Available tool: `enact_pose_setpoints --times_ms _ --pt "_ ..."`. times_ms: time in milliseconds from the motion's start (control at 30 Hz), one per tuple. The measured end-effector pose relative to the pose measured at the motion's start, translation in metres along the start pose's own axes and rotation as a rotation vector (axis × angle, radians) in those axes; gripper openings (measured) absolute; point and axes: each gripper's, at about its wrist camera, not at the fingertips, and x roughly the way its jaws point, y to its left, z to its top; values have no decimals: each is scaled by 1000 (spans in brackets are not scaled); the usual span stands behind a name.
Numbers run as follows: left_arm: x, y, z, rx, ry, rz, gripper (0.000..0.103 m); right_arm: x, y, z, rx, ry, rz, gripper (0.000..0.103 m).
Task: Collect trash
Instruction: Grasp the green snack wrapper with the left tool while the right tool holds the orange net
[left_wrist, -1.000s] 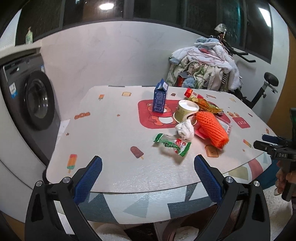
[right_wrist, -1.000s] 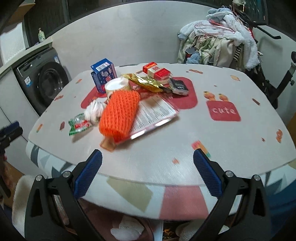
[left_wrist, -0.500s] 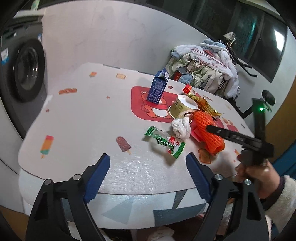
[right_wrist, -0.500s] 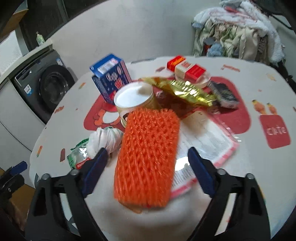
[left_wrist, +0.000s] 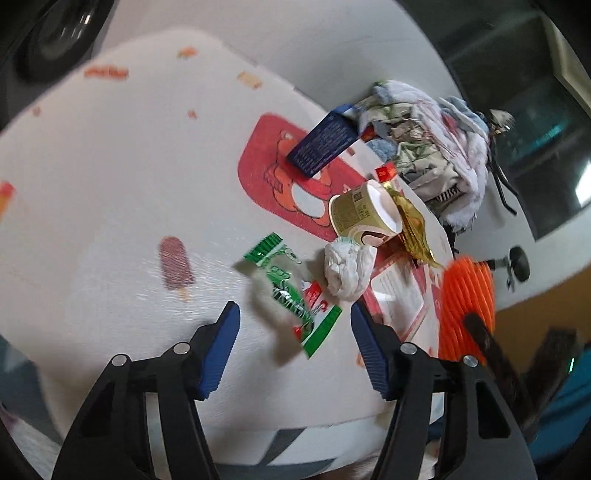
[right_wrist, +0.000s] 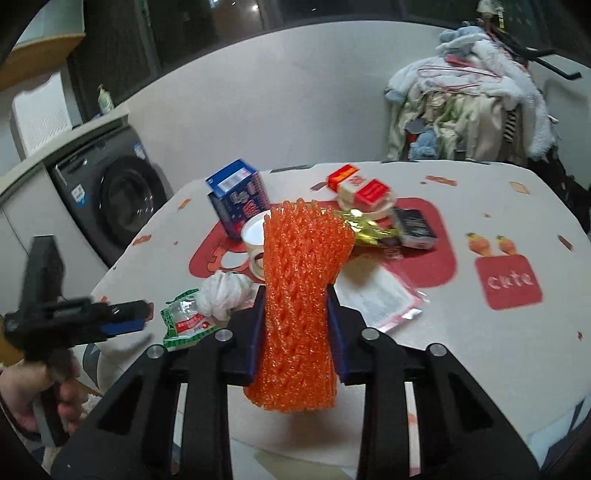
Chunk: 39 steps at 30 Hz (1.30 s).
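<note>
Trash pickup: right gripper (right_wrist: 295, 325), jaws just closing, squeezes orange foam net (right_wrist: 301, 295) to lift it; left gripper (left_wrist: 293, 354), narrowing, straddles green wrapper (left_wrist: 295, 291), not yet gripping.

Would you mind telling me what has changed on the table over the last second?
The right gripper moved in over the orange foam net; its fingers have just been closing and now pinch it, lifted on end. The left gripper swung down toward the green wrapper, its fingers narrowing but still clear of it. The crumpled tissue, paper cup and blue carton stayed put.
</note>
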Motion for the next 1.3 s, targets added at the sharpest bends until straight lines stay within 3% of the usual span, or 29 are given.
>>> enact_pose_setpoints --times_ms 133,167,267,400,500,800,1033,1300 --pt "19 -8 11 1 13 54 60 -18 -22 -7 56 -19 -5 32" --pt "22 -8 13 1 15 66 54 -22 -30 -9 69 -19 -7 32" --pt "30 -7 13 2 23 117 16 -35 -46 -14 90 -18 -12 32" --pt "21 -5 10 18 -27 139 10 -45 -58 -18 84 6 -34 32" --pt "4 -9 7 52 -58 136 8 -56 -55 -18 61 -2 -51 32" --pt "-62 -47 -9 288 -130 142 8 -91 -36 -30 97 -68 -29 32" --pt "-83 -73 -59 475 -122 121 8 -109 -25 -49 81 -57 -37 32" --pt "-75 -86 -134 663 -54 111 8 -125 -16 -79 76 -40 -37 32"
